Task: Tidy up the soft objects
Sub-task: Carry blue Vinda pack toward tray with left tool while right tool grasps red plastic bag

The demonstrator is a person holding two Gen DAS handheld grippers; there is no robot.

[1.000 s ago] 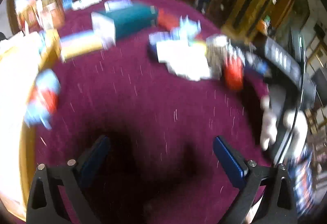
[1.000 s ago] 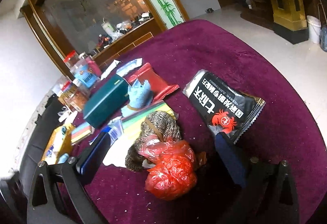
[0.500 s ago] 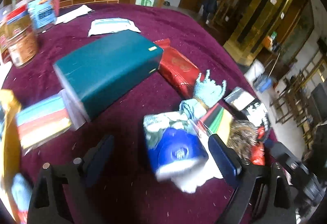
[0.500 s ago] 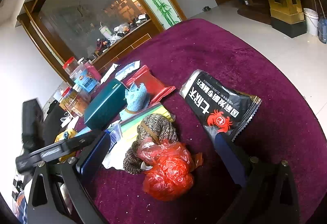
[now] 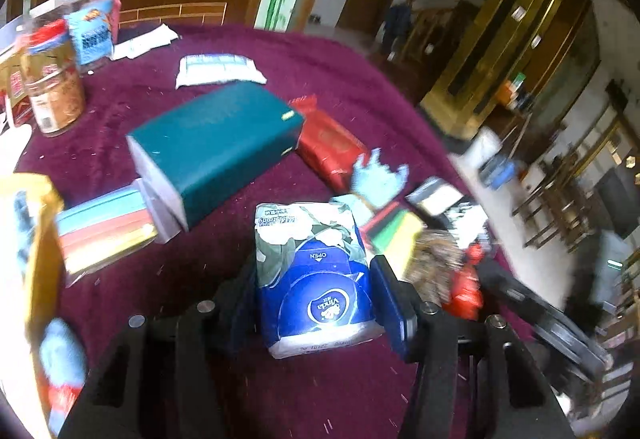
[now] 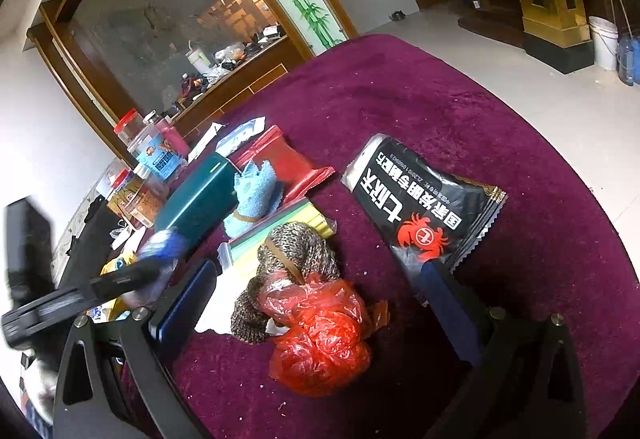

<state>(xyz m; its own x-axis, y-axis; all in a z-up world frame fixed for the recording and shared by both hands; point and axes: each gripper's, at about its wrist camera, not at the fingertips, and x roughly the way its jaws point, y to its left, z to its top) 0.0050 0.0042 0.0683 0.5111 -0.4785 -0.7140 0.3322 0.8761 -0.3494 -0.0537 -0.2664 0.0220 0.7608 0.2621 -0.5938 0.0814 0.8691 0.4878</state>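
My left gripper [image 5: 316,291] is shut on a blue and white tissue pack [image 5: 314,271]; it shows blurred at the left of the right wrist view [image 6: 160,245]. My right gripper [image 6: 316,299] is open and empty above a crumpled red plastic bag [image 6: 320,335] and a brown knitted item [image 6: 296,251]. A light blue cloth [image 6: 254,195] stands behind them, also in the left wrist view [image 5: 378,179]. A white paper [image 6: 218,305] lies by my right gripper's left finger.
A dark green box [image 5: 216,147], a red packet [image 5: 332,147], a black crab snack bag [image 6: 424,207], coloured sheets [image 5: 104,231], a white pack [image 5: 218,69] and jars [image 5: 52,91] lie on the purple round table [image 6: 440,103]. The table edge runs along the right.
My left gripper swung over to the tissue pack and closed on it. My right gripper barely moved and stayed open. The left gripper now reaches into the right wrist view.
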